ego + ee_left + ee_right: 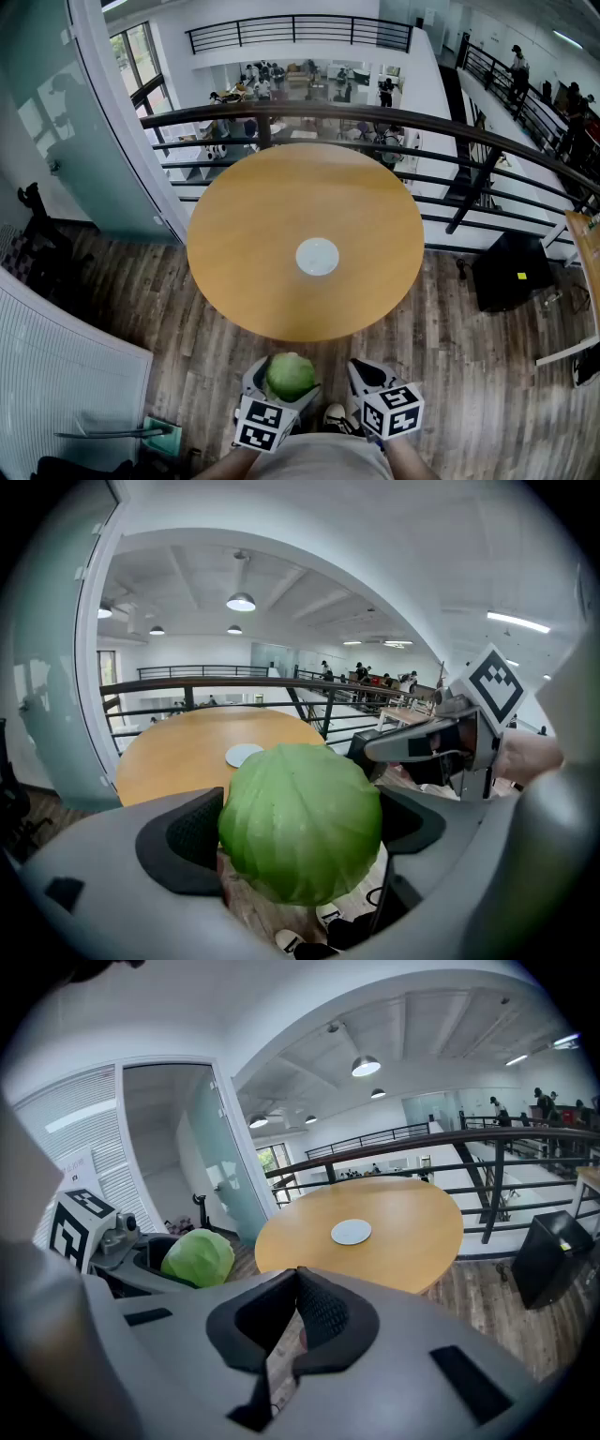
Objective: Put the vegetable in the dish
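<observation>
A round green cabbage (292,374) sits between the pads of my left gripper (286,384), held low in front of the person, short of the near edge of the round wooden table (244,234). In the left gripper view the cabbage (300,822) fills the wide gap between the jaws, both pads against it. A small white dish (317,257) lies near the table's middle, with nothing on it. My right gripper (372,377) is beside the left one, also off the table; its jaws (298,1283) are shut with nothing in them. The dish (351,1232) lies well ahead.
A dark curved railing (375,117) runs behind the table, with a lower floor beyond. A black box (511,270) stands on the wooden floor at the right. A glass wall (56,112) is at the left. The person's shoes (336,418) show below the grippers.
</observation>
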`<state>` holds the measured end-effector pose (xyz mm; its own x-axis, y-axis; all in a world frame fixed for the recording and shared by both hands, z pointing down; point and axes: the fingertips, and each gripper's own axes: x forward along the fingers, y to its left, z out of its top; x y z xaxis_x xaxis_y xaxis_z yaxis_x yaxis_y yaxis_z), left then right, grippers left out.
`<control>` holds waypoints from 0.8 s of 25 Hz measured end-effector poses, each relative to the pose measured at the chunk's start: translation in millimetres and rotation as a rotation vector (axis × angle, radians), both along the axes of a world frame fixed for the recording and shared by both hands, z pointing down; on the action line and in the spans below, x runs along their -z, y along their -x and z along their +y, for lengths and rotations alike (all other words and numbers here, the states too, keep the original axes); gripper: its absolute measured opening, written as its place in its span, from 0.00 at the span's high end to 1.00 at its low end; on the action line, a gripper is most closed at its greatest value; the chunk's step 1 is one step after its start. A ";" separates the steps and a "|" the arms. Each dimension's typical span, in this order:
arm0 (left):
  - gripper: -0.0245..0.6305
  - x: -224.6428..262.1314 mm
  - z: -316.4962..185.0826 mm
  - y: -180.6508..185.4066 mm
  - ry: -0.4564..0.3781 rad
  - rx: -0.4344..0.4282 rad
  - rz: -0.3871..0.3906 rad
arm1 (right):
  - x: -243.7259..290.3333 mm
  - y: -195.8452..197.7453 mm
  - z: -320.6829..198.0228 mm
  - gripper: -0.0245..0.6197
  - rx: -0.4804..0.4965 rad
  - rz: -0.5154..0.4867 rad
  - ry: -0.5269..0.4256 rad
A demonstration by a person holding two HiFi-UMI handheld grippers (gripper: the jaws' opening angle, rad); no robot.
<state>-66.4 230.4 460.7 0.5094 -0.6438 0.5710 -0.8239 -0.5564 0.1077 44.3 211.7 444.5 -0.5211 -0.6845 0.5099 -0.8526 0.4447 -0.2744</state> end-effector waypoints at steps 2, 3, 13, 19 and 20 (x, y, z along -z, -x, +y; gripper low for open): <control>0.22 4.9 3.1 -0.1 0.005 -0.001 0.000 | 2.6 1.3 2.5 0.92 -0.001 0.000 0.001; 0.22 6.3 4.5 -0.2 0.006 -0.001 -0.001 | 3.4 1.3 3.9 0.92 -0.002 0.000 0.001; 0.22 4.5 8.1 -0.3 0.004 -0.001 0.000 | 1.5 -3.4 7.5 0.92 -0.037 -0.027 -0.003; 0.22 6.4 7.9 8.0 -0.001 -0.023 -0.007 | 0.9 0.6 10.0 0.92 -0.064 -0.028 0.004; 0.22 6.9 9.6 10.6 -0.001 -0.028 -0.007 | 0.6 2.2 11.5 0.92 -0.070 -0.027 0.007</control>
